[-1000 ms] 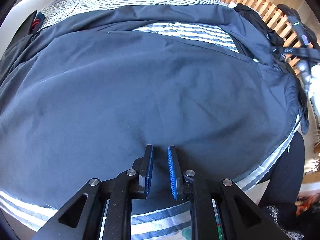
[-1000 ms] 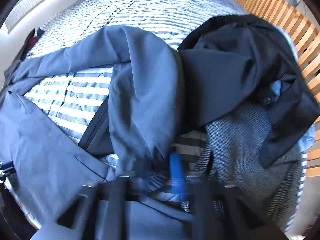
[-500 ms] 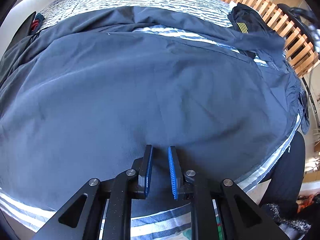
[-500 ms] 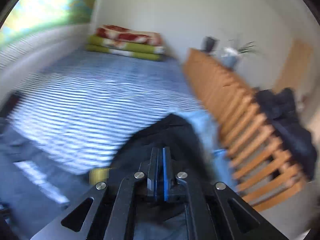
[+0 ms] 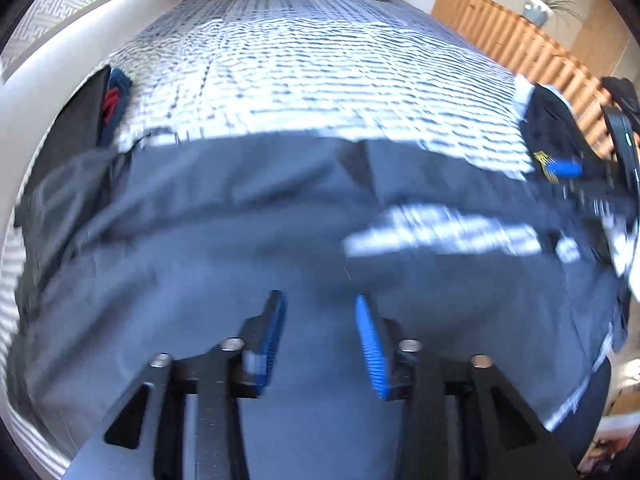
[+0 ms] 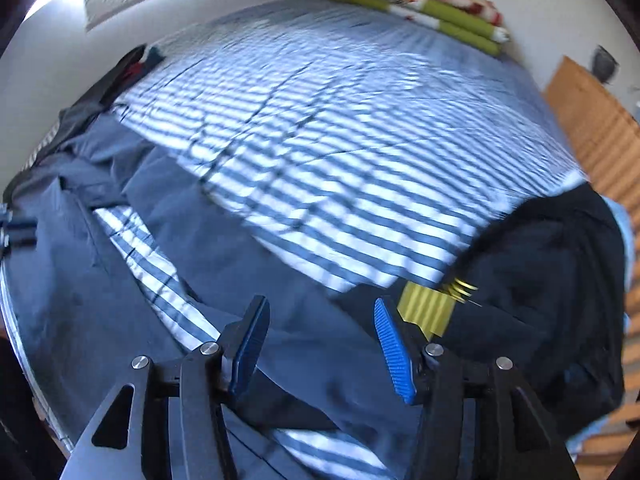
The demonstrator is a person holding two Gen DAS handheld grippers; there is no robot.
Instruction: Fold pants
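The grey pants (image 5: 248, 248) are lying spread on the striped bed (image 5: 320, 80). The left tongs (image 5: 320, 336) and right tongs (image 6: 320, 344) have just been opening and are hovering released, nothing between them.

Far bedspread (image 5: 320, 60) bare; dark clothes pile (image 6: 552, 280) blocks right.
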